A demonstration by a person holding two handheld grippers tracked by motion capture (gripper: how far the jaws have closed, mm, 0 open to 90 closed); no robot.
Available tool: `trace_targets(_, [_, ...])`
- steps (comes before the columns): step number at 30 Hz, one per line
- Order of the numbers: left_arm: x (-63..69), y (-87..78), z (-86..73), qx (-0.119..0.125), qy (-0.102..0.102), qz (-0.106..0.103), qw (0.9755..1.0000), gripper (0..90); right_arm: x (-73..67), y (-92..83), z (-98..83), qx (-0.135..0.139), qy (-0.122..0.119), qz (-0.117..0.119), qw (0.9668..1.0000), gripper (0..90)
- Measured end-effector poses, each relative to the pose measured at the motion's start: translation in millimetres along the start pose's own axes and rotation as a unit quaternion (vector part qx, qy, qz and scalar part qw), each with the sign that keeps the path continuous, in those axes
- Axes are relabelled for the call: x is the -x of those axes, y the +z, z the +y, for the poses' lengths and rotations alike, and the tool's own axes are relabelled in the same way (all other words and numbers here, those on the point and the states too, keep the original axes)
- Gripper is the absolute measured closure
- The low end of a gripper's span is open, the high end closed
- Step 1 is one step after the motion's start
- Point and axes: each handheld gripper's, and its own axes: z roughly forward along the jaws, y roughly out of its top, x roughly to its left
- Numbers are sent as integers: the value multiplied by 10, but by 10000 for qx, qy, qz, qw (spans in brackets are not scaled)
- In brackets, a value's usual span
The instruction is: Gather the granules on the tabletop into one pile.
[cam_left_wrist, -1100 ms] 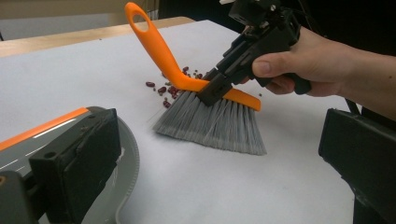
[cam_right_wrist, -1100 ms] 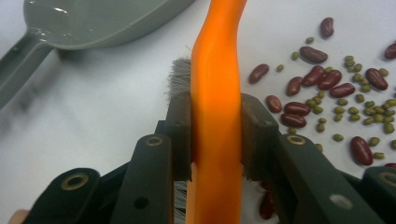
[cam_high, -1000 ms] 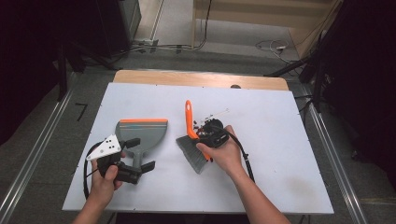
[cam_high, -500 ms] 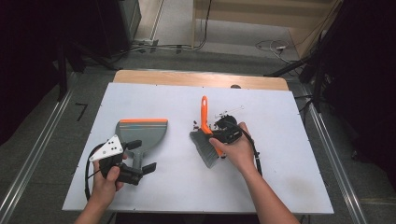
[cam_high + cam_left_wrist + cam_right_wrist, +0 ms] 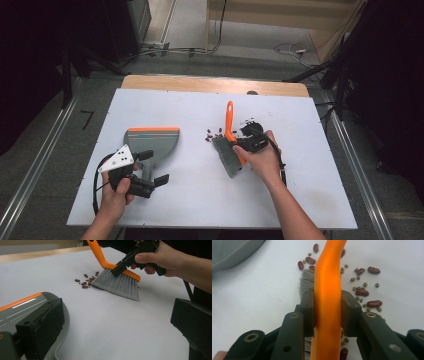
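Holding the brush (image 5: 231,145) in my right tongs (image 5: 248,143), I have both jaws squeezed tight on its orange handle. I hold it there so the grey bristles rest on the worktop (image 5: 210,200) and I can push with them. The brush sits a bit toward the right edge of the worktop, near the middle. The little pile of beans (image 5: 86,282) lies just beside the bristles, on the side facing the dustpan (image 5: 151,141). I think that is so I can sweep them that way.

The dustpan lies flat toward the left edge, with its orange lip pointing at the far edge. My left tongs (image 5: 150,172) wait just beside it, near the front edge, with the jaws wide apart and nothing between them.

In the right gripper view the handle covers some beans and most of the bristles. From up high the beans are only tiny dark dots. In the left gripper view one jaw hides part of the dustpan, and I cannot see its handle well.
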Motion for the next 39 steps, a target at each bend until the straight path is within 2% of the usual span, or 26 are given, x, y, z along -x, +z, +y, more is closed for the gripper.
trace_targets(4, [5, 14, 4, -16, 29, -78, 10000, 0, 70, -24, -13, 133, 363, 358, 9986, 674])
trace_targets(5, [9, 14, 7, -15, 23, -69, 10000, 0, 76, -35, -14, 171, 383, 402, 9983, 675])
trace_targets(13, [0, 7, 5, 32, 18, -17, 10000, 0, -16, -188, 28, 454, 309, 596, 9967, 679])
trace_targets(14, [-6, 4, 6, 34, 7, -3, 10000, 0, -40, -199, 50, 498, 327, 675, 9959, 679])
trace_targets(19, [-23, 2, 3, 31, -9, 14, 10000, 0, -176, -166, 209, 643, 288, 768, 9946, 680])
trace_targets(24, [-43, -2, -4, 1, -45, 55, 10000, 0, -265, -37, 343, 640, 337, 717, 9948, 681])
trace_targets(26, [-59, -17, -10, 17, -81, 89, 9999, 0, -297, 87, 432, 604, 378, 660, 9953, 681])
trace_targets(28, [-68, -28, -14, 40, -112, 94, 9999, 0, -301, 209, 509, 519, 520, 681, 9950, 681])
trace_targets(29, [-68, -28, -14, 40, -112, 94, 9999, 0, -301, 209, 509, 519, 520, 681, 9950, 681])
trace_targets(30, [-68, -29, -16, 35, -109, 120, 9999, 0, -294, 332, 568, 451, 623, 666, 9948, 681])
trace_targets(33, [-70, -34, -16, 39, -98, 123, 9999, 0, -276, 451, 619, 403, 692, 430, 9959, 680])
trace_targets(37, [-79, -50, -17, 51, -121, 114, 9998, 0, -170, 510, 615, 296, 760, 227, 9964, 677])
trace_targets(39, [-87, -51, -17, 46, -106, 122, 9999, 0, -115, 495, 590, 336, 881, 149, 9954, 676])
